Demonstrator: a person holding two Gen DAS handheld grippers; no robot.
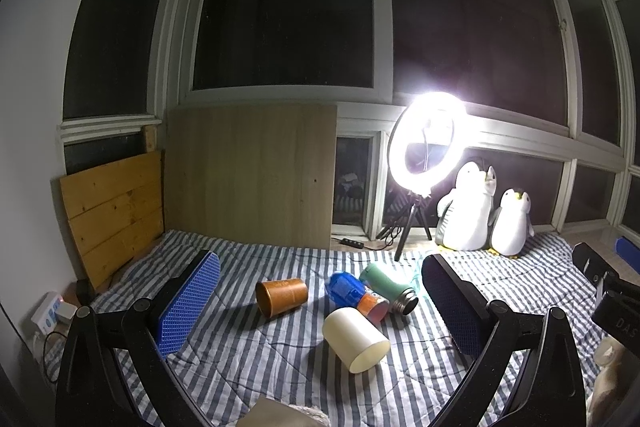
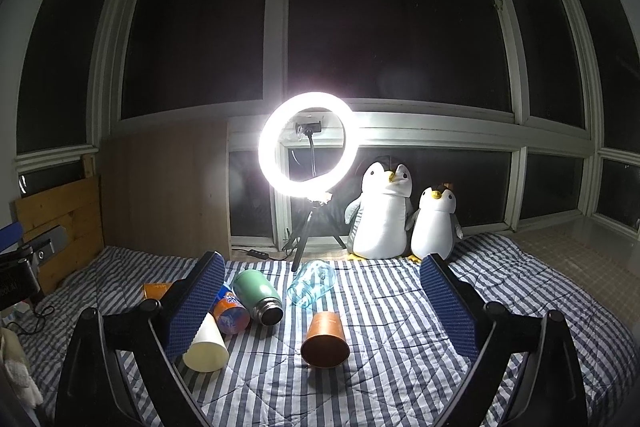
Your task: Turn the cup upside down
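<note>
While the brown cup (image 2: 325, 341) lay sideways on the bed (image 2: 400, 307), nothing was flipped yet. Both grippers' jaws were wide open, holding nothing.

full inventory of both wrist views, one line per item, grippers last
copper cup: 1, copper, on its side mid-quilt; a second orange-brown cup lies left of the pile
cream cup: 1, cream, on its side, front of the pile
can: 1, orange and blue, on its side beside the flask
flask: 1, green, lying down, mouth open
clear jar: 1, bluish clear, on its side behind the copper cup
blue object: 1, blue, in the pile; kind unclear
quilt: 1, blue-white striped
ring light: 1, lit, on a tripod by the window
penguins: 2, white plush, right of the light
boards: 2, wood, against the wall
left gripper: open, empty
right gripper: open, empty
</note>
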